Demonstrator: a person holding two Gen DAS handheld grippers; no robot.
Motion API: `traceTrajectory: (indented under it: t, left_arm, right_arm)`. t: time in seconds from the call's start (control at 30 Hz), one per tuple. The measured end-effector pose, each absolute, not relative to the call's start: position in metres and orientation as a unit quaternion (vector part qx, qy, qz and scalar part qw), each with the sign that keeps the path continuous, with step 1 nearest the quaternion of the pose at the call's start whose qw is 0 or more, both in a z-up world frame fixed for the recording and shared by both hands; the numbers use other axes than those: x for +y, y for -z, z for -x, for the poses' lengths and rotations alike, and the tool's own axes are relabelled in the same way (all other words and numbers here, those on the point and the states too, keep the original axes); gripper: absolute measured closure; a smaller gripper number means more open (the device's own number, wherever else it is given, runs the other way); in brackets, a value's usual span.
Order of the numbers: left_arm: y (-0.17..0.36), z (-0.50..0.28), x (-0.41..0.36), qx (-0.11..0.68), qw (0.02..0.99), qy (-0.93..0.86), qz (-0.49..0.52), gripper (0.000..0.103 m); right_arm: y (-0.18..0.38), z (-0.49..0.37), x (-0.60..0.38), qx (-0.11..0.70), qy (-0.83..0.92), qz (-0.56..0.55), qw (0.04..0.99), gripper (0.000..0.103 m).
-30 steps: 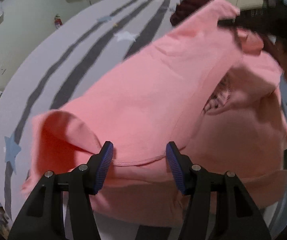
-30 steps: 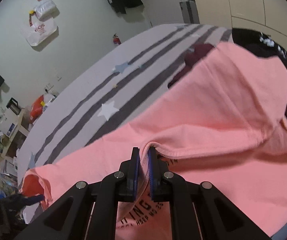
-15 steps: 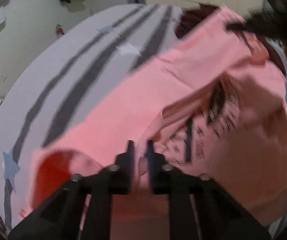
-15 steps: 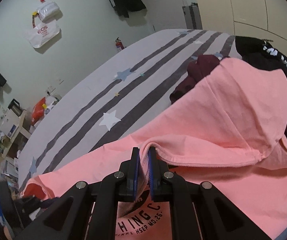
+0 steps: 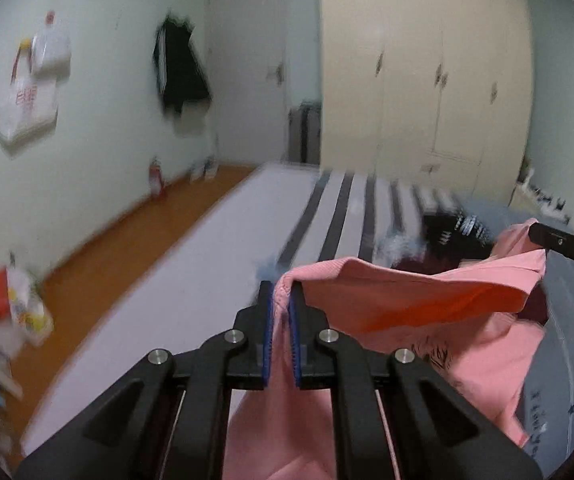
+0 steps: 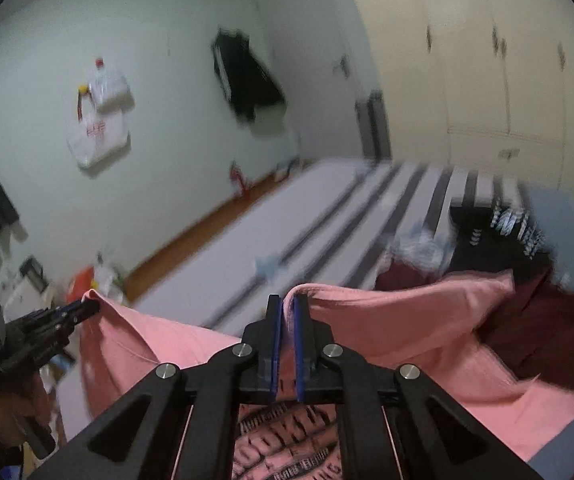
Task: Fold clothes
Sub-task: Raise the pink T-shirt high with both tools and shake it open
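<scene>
above the striped bed (image 5: 215,256), the pink shirt (image 5: 407,300) hangs stretched between both grippers, lifted off the bedding, dark clothes (image 6: 543,320) at its two o'clock. the left gripper (image 5: 281,300) and right gripper (image 6: 285,308) each pinch an edge; keeping both grips level and taut should let it lie flat for folding.

The bed (image 5: 215,264) lies bare on its left and far stretch; a pile of dark clothes (image 6: 527,320) crowds its right.
</scene>
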State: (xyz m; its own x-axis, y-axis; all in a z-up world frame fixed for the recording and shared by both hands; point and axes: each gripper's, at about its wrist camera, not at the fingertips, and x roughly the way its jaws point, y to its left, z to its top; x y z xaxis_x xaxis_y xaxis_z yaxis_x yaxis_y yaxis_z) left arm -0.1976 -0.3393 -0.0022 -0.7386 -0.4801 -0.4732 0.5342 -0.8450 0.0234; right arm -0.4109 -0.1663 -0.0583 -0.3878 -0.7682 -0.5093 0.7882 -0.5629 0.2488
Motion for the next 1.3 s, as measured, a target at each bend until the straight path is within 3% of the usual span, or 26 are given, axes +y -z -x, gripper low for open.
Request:
traceTrajectory:
  t: [0.33,0.47,0.5,0.63,0.83,0.93,0.97,1.0,1.1,1.17,1.3]
  left_arm:
    - [-0.241,0.151,-0.312,-0.006,0.177,0.977,-0.118,0.098]
    - [-0.307,0.104,-0.299,-0.025,0.152,0.984,-0.086,0.098]
    - [-0.319,0.090,-0.298,-0.027,0.144,0.986,-0.082,0.098]
    - [-0.346,0.028,-0.303,-0.033,0.096,0.994,-0.045,0.098]
    - [-0.352,-0.009,-0.321,-0.028,0.058,0.993,-0.101,0.098]
    - [-0.346,-0.012,-0.329,-0.026,0.054,0.990,-0.125,0.098]
    - [-0.345,-0.011,-0.333,-0.023,0.055,0.989,-0.133,0.098]
    - [-0.344,-0.010,-0.333,-0.022,0.056,0.988,-0.139,0.098]
    - [-0.342,-0.009,-0.335,-0.032,0.066,0.987,-0.144,0.098]
    - [-0.343,-0.010,-0.336,-0.034,0.072,0.986,-0.149,0.098]
    - [-0.343,-0.005,-0.337,-0.043,0.086,0.983,-0.155,0.098]
  right_arm:
    - [-0.180,0.340,-0.081,-0.062,0.890,-0.169,0.419,0.098]
    - [-0.262,0.282,-0.047,-0.087,0.903,-0.120,0.403,0.098]
    - [-0.281,0.264,-0.040,-0.092,0.907,-0.106,0.397,0.103]
    - [-0.335,0.186,-0.027,-0.107,0.920,-0.068,0.370,0.103]
    - [-0.295,0.112,-0.075,-0.103,0.904,-0.138,0.392,0.102]
    - [-0.273,0.075,-0.101,-0.100,0.893,-0.174,0.403,0.082]
    - [-0.265,0.063,-0.109,-0.099,0.889,-0.186,0.407,0.066]
    - [-0.258,0.051,-0.118,-0.098,0.885,-0.198,0.410,0.059]
    - [-0.235,0.015,-0.143,-0.095,0.872,-0.234,0.420,0.057]
    - [-0.220,-0.009,-0.160,-0.093,0.862,-0.257,0.427,0.048]
    - [-0.220,-0.034,-0.191,-0.083,0.846,-0.246,0.466,0.042]
